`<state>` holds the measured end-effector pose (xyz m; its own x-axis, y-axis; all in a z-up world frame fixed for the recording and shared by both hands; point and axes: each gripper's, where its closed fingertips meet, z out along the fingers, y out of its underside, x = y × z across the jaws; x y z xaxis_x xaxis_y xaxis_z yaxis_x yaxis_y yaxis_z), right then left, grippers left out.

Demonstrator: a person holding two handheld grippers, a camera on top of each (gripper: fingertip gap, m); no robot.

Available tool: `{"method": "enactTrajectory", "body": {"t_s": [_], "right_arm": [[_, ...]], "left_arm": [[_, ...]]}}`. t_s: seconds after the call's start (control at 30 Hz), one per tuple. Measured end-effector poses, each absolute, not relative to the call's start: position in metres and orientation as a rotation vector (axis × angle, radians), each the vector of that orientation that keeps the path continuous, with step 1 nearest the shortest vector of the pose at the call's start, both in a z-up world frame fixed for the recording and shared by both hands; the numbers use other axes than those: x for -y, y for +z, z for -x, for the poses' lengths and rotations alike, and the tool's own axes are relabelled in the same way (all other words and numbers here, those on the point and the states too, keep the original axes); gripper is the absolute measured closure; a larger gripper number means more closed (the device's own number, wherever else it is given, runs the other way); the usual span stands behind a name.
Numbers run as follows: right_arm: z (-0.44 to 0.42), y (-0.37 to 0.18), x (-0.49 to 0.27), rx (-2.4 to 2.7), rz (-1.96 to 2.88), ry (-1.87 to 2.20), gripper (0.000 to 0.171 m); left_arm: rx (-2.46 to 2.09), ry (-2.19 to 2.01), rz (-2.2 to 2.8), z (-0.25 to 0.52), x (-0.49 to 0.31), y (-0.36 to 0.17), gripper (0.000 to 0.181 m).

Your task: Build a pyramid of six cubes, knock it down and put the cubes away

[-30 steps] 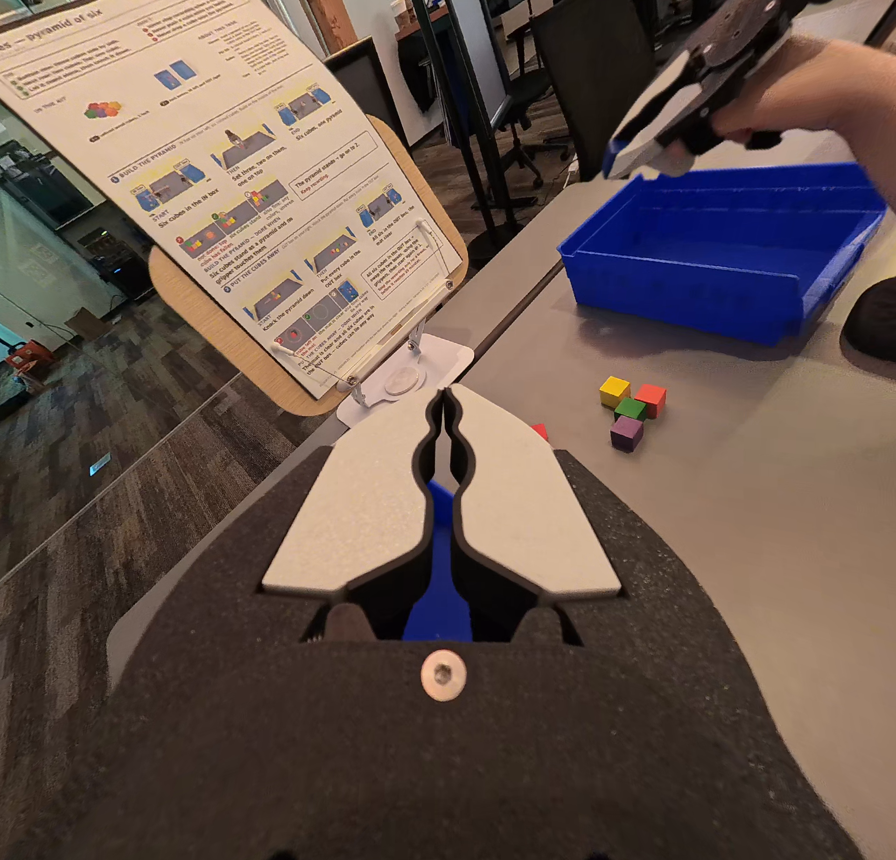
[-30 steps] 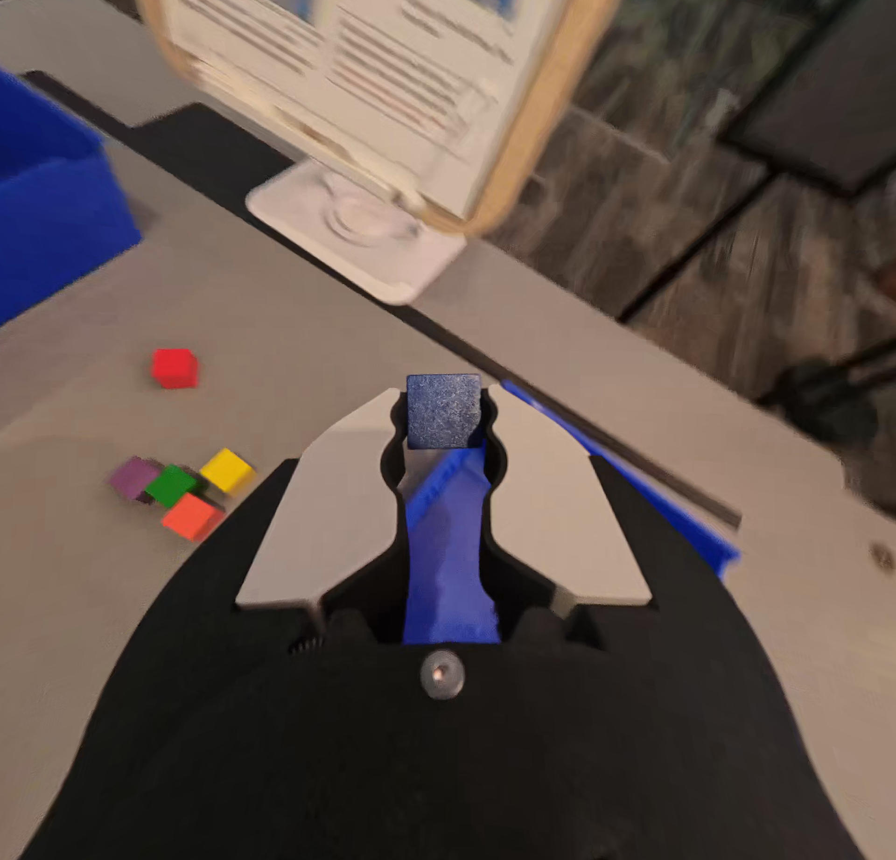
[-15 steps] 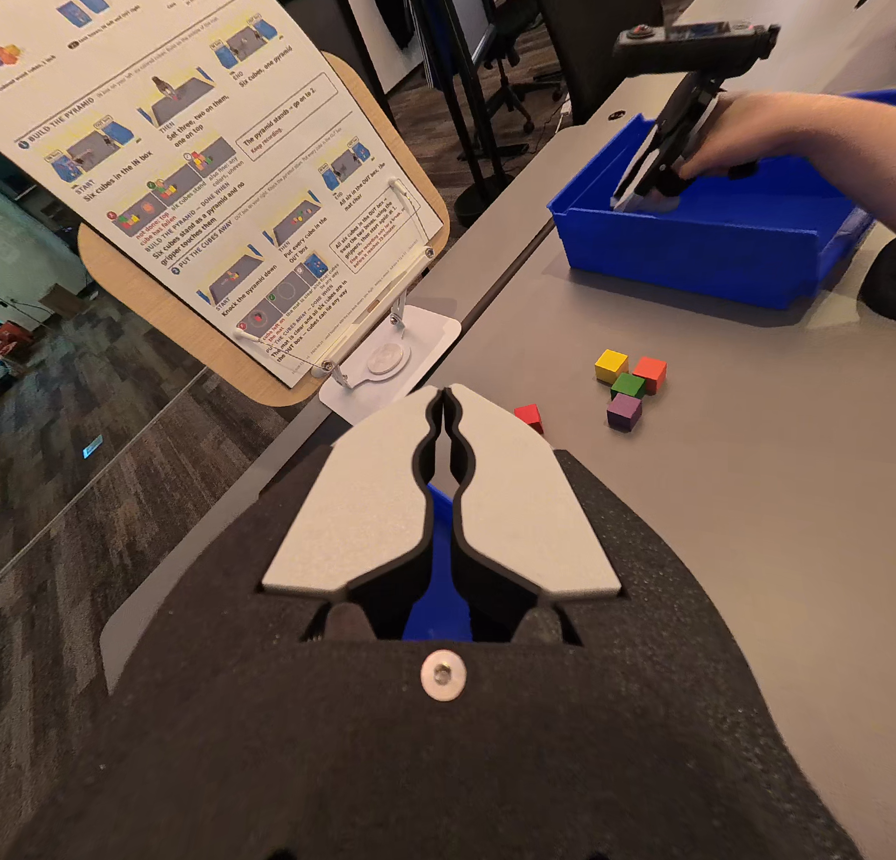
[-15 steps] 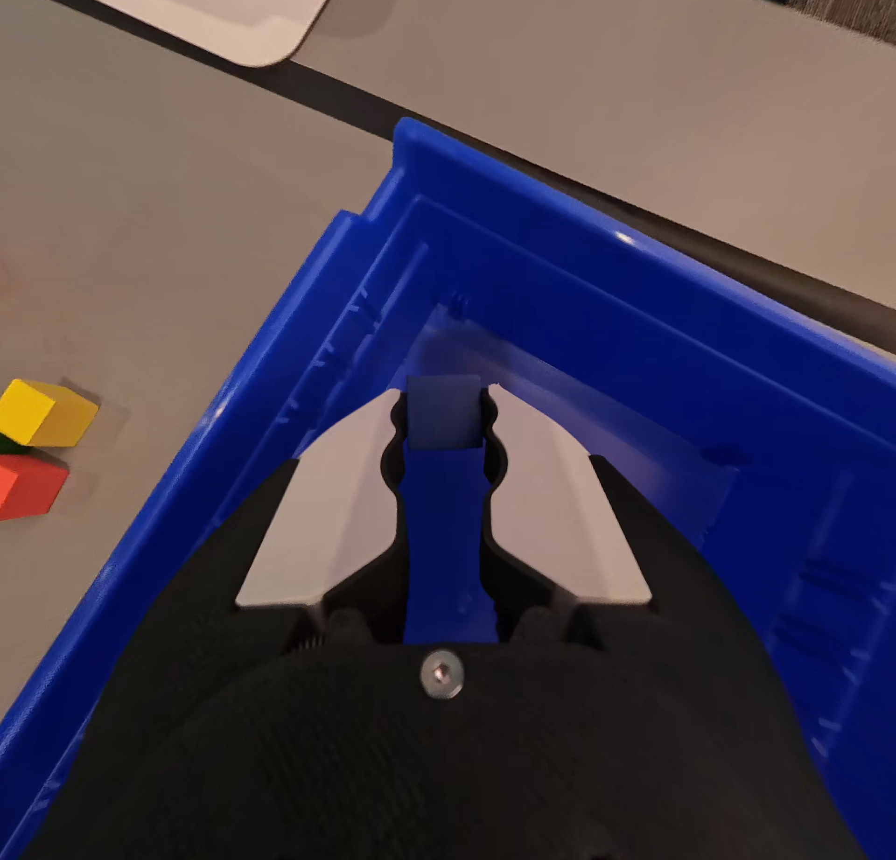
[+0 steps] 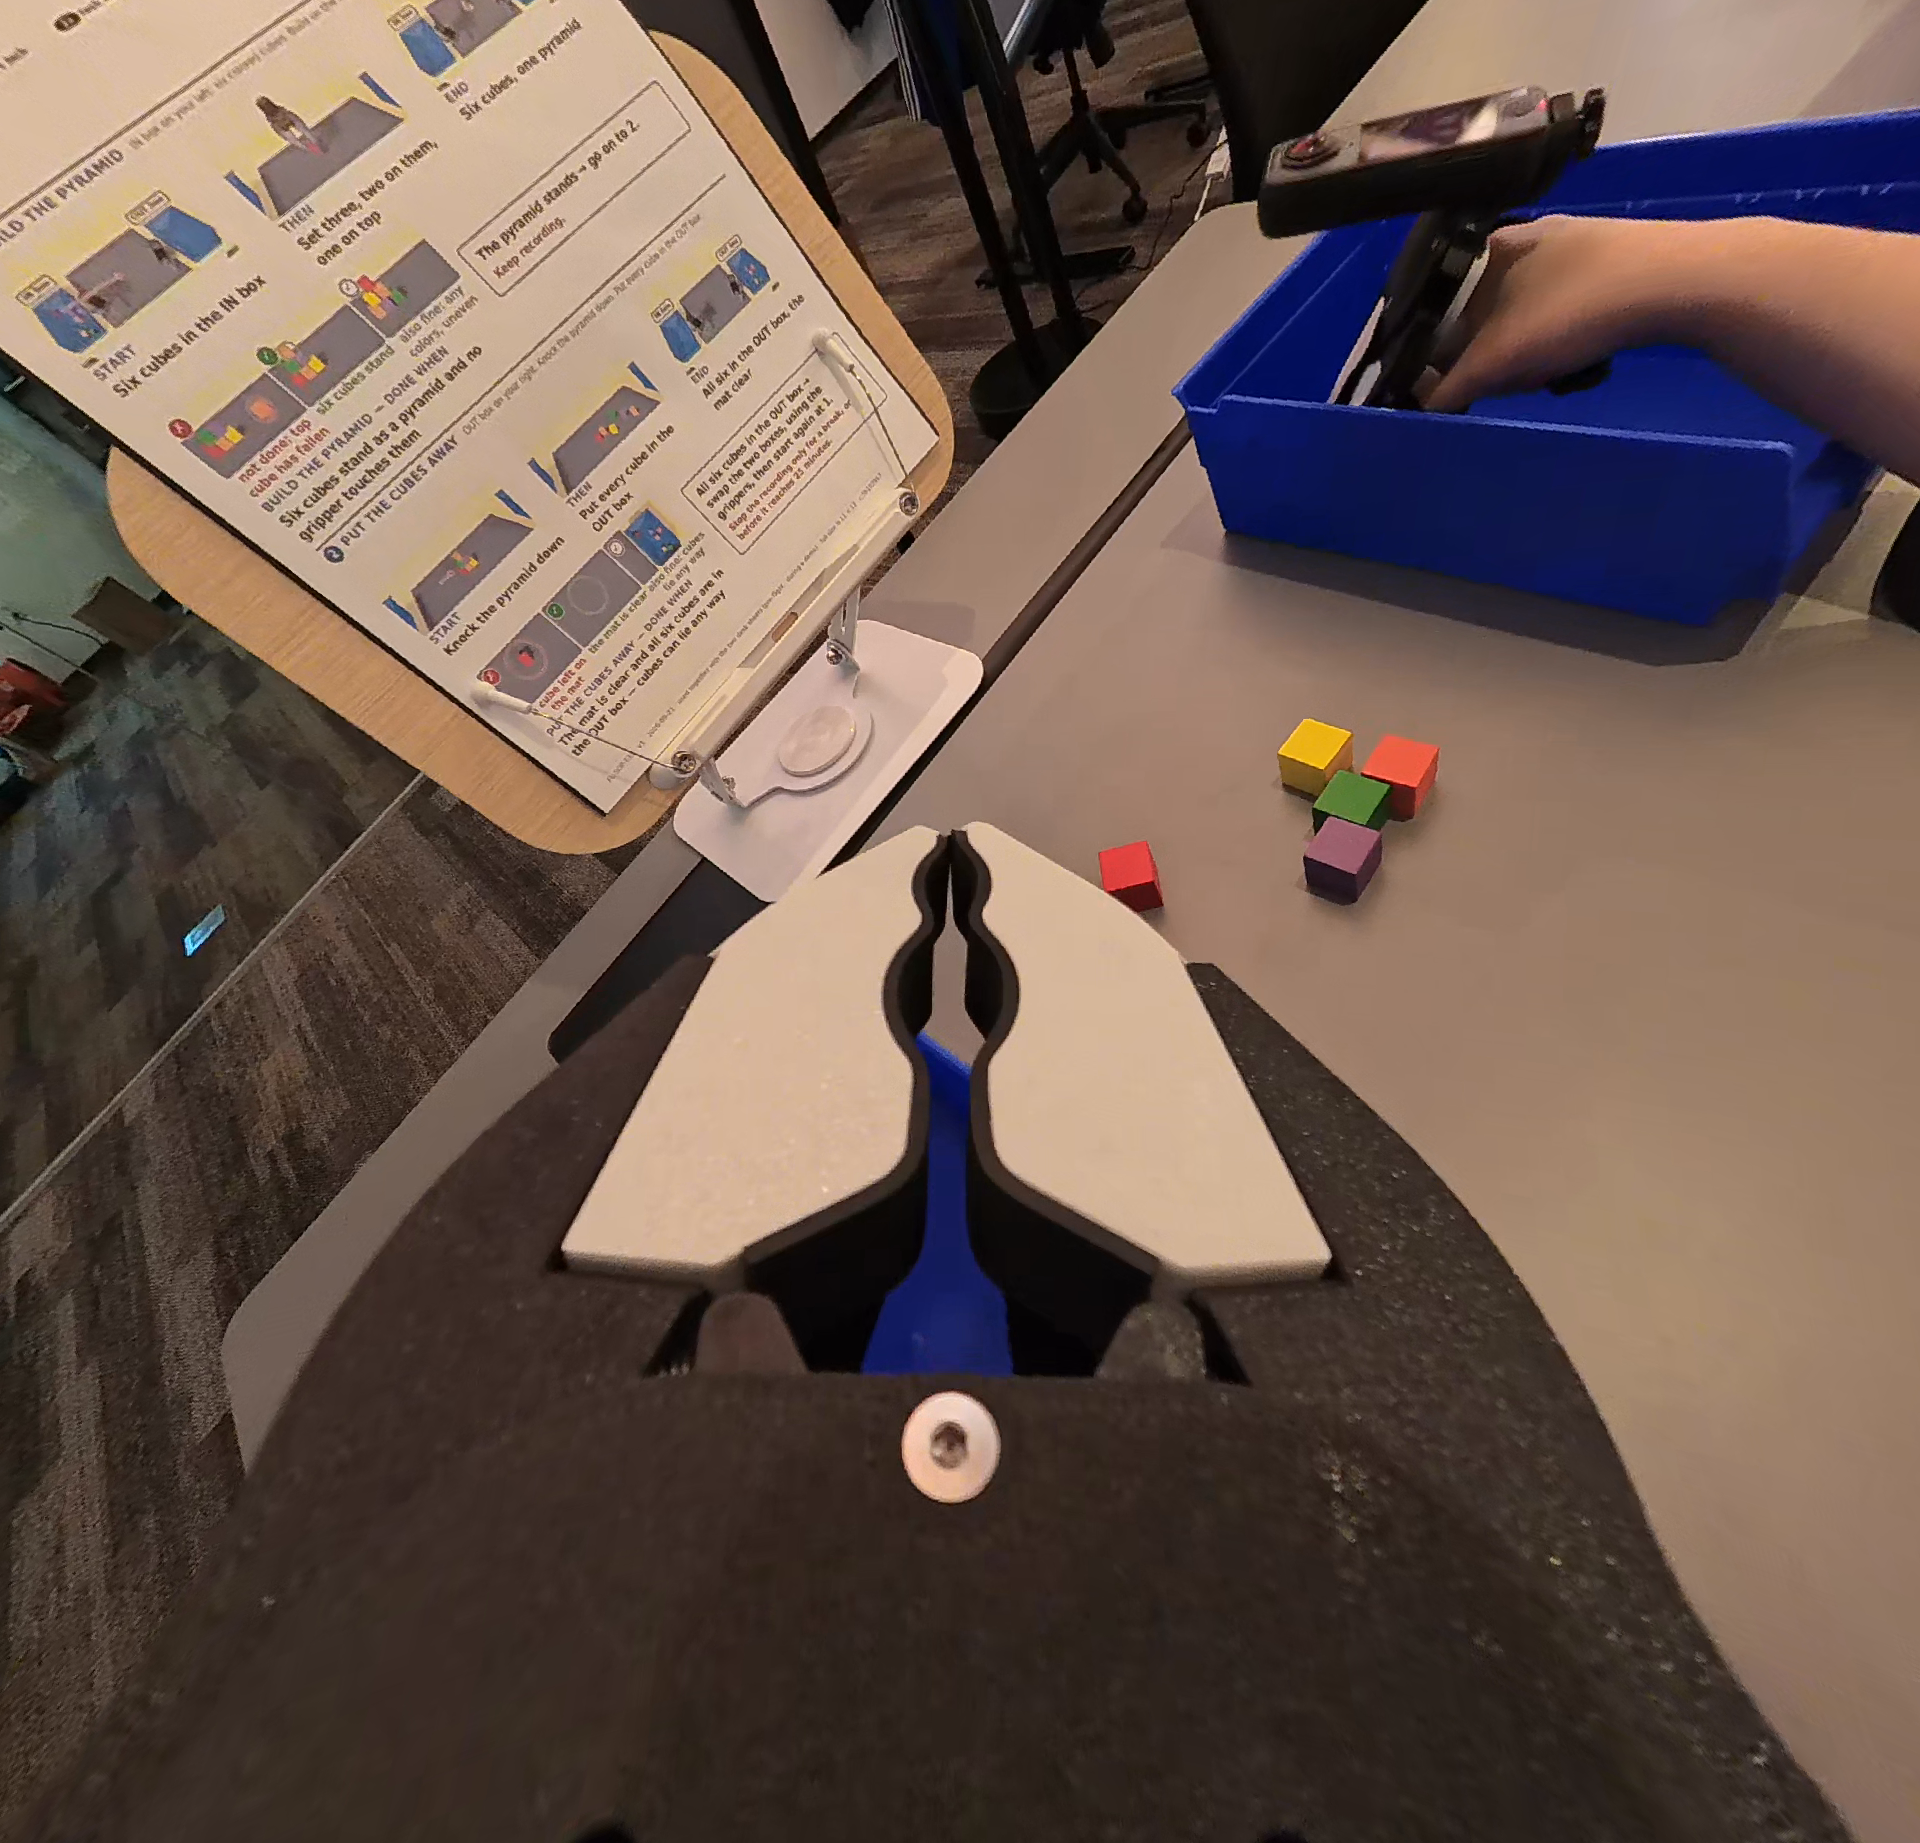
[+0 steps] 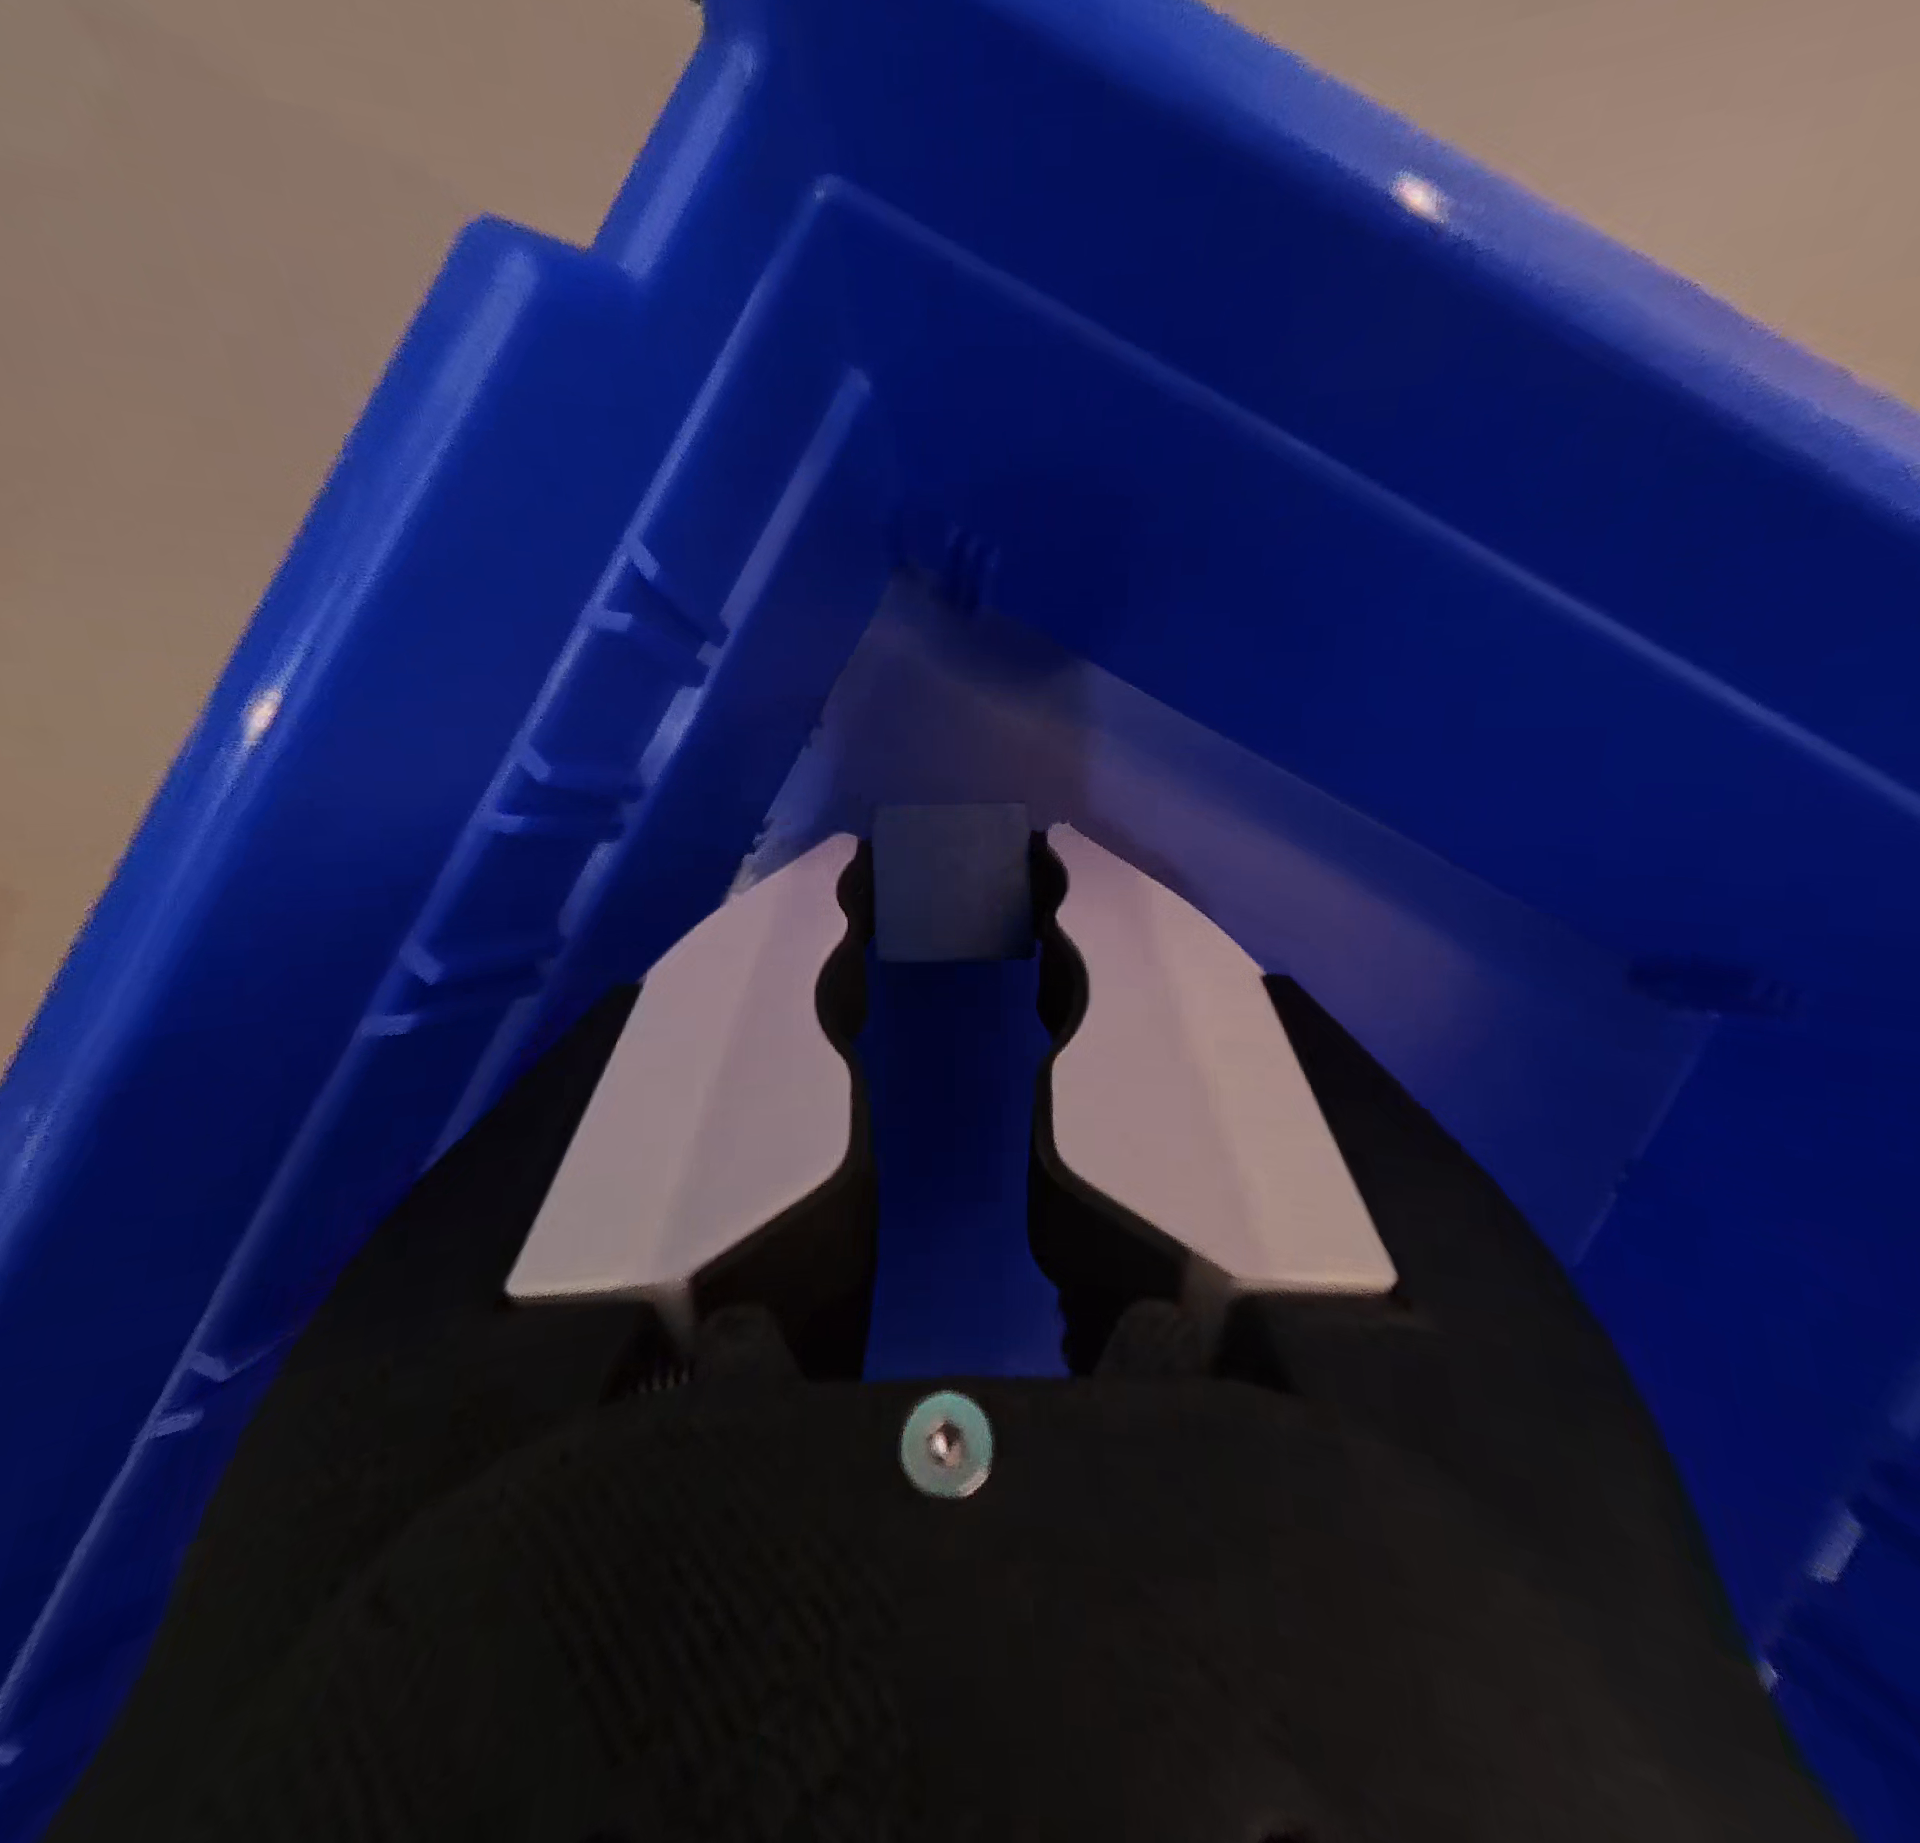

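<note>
My right gripper (image 6: 951, 843) is shut on a blue cube (image 6: 951, 884) and holds it low inside a corner of the blue bin (image 6: 582, 422). In the left wrist view that gripper (image 5: 1392, 380) reaches down into the blue bin (image 5: 1496, 505) at the far right. My left gripper (image 5: 951, 843) is shut and empty above the table's left edge. On the grey table lie a red cube (image 5: 1130, 874) alone, and a touching cluster of a yellow cube (image 5: 1314, 754), an orange cube (image 5: 1403, 770), a green cube (image 5: 1349, 801) and a purple cube (image 5: 1342, 856).
An instruction sheet on a wooden board (image 5: 416, 359) stands on a white base (image 5: 831, 744) at the table's far left edge. A second blue bin (image 5: 940, 1222) shows under my left gripper. A person's hand (image 5: 1662, 307) holds the right gripper. Office chairs stand beyond the table. Some 50 centimeters of space lies between my two pairs of fingers.
My right gripper has carried the blue cube from above the table down into the bin's corner. The left gripper has shifted slightly and stayed shut.
</note>
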<state>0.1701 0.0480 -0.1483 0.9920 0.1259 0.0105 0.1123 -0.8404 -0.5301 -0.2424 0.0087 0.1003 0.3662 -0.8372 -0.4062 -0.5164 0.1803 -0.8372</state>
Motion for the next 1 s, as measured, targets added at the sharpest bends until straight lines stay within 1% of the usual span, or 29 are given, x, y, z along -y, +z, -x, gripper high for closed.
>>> {"method": "enactTrajectory", "body": {"t_s": [0.1,0.13,0.2,0.27,0.33,0.4,0.47,0.53,0.6,0.67,0.73,0.83,1.0], "right_arm": [[-0.174,-0.15,-0.047,0.187,2.581,0.0,0.138],[-0.18,-0.147,-0.048,0.171,2.569,-0.047,0.128],[-0.187,-0.129,-0.045,0.179,2.526,-0.086,0.121],[-0.191,-0.09,-0.04,0.15,2.43,-0.109,0.122],[-0.179,-0.035,-0.032,0.14,2.282,-0.084,0.123],[-0.139,0.014,-0.022,0.211,2.137,0.04,0.125],[-0.082,0.032,-0.013,0.343,2.103,0.194,0.126],[-0.029,0.022,-0.009,0.496,2.152,0.246,0.127],[0.003,-0.001,-0.013,0.526,2.244,0.157,0.132],[0.025,-0.03,-0.017,0.589,2.334,0.042,0.131],[0.035,-0.066,-0.021,0.614,2.444,-0.027,0.129],[0.039,-0.11,-0.023,0.59,2.584,0.0,0.123],[0.033,-0.126,-0.025,0.51,2.64,0.031,0.123]], "left_arm": [[-1.295,-0.354,1.477,0.242,-0.007,0.1,0.181],[-1.297,-0.355,1.476,0.242,-0.007,0.1,0.181],[-1.295,-0.355,1.475,0.243,-0.007,0.101,0.181],[-1.288,-0.356,1.473,0.245,-0.007,0.102,0.181],[-1.279,-0.361,1.468,0.247,-0.006,0.105,0.181],[-1.274,-0.363,1.461,0.248,-0.006,0.107,0.181],[-1.273,-0.363,1.461,0.249,-0.006,0.108,0.181],[-1.276,-0.361,1.466,0.248,-0.006,0.106,0.181],[-1.285,-0.358,1.469,0.247,-0.005,0.105,0.181],[-1.294,-0.354,1.47,0.246,-0.004,0.103,0.181],[-1.298,-0.35,1.466,0.245,-0.003,0.104,0.181],[-1.3,-0.359,1.453,0.245,-0.001,0.106,0.181],[-1.301,-0.364,1.441,0.245,0.001,0.108,0.181]]}}
